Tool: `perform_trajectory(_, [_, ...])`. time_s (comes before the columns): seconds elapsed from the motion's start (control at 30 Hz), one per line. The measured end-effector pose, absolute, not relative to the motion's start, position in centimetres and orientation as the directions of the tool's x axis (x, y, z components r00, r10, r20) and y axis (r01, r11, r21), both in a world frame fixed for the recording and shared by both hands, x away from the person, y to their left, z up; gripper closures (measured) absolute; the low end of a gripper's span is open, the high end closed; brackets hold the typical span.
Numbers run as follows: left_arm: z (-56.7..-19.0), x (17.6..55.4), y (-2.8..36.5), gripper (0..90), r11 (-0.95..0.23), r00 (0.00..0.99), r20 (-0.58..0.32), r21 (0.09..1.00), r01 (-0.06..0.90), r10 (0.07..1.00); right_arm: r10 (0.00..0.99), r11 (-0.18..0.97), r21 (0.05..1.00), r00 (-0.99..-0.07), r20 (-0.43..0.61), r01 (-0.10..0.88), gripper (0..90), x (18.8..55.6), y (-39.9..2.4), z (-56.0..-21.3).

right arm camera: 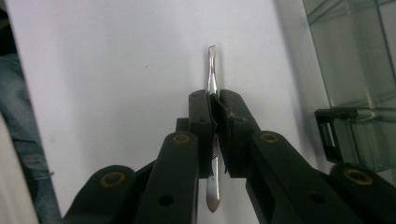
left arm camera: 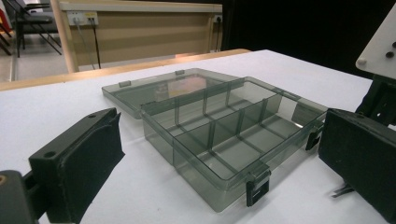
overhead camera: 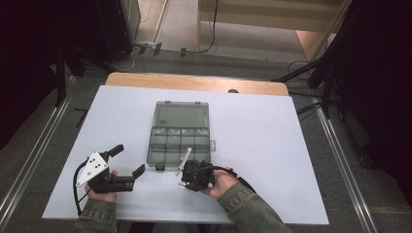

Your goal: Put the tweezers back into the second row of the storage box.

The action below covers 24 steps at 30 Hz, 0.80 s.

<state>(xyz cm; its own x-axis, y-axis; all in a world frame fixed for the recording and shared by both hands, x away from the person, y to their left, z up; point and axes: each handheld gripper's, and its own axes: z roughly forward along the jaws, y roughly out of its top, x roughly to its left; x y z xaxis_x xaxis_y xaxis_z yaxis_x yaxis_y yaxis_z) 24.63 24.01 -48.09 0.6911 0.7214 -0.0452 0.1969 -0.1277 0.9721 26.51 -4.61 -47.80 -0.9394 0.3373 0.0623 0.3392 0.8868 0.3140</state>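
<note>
Clamping a slim metal tool (right arm camera: 211, 74), the right tongs (right arm camera: 215, 109) are pinching it partway along its length, so that a flattened tip is sticking out past the pads and a rounded end is hanging back between the arms. It may be tweezers or a small spatula; I cannot tell which. In the high view the tool (overhead camera: 185, 159) is pointing toward 11 o'clock, its tip sitting just beside the front wall of the open organiser box (overhead camera: 179, 143), which suggests, as a judgement, that it is being carried toward one of the compartments.

The box is lying at the centre of the white tabletop (overhead camera: 272, 141) with its lid (overhead camera: 182, 115) folded flat at 12 o'clock, leaving every divided cell reachable from above.

The left tongs (overhead camera: 127, 160) are resting spread apart at about 8 o'clock of the box, holding nothing, their pads (left arm camera: 88, 163) framing the box's near corner, probably ready to steady it.
</note>
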Motion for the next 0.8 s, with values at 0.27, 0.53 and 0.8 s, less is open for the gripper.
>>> perform_trajectory(0.27, [-48.1, 24.6, 24.0, 0.0, -0.125, 0.692, -0.047, 0.972, 0.197, 0.721, 0.307, 0.860, 0.409, -0.950, 0.060, 0.304, 87.1, 26.2, -5.8, -46.3])
perform_trajectory(0.53, [-48.1, 24.6, 24.0, 0.0, -0.126, 0.691, -0.047, 0.972, 0.198, 0.721, 0.315, 0.836, 0.458, -0.948, 0.047, 0.301, 87.1, 26.1, -6.1, -45.6])
perform_trajectory(0.8, [-48.1, 24.7, 23.9, 0.0, -0.129, 0.690, -0.048, 0.971, 0.202, 0.722, 0.344, 0.792, 0.519, -0.937, 0.054, 0.321, 87.1, 26.6, -6.7, -45.0])
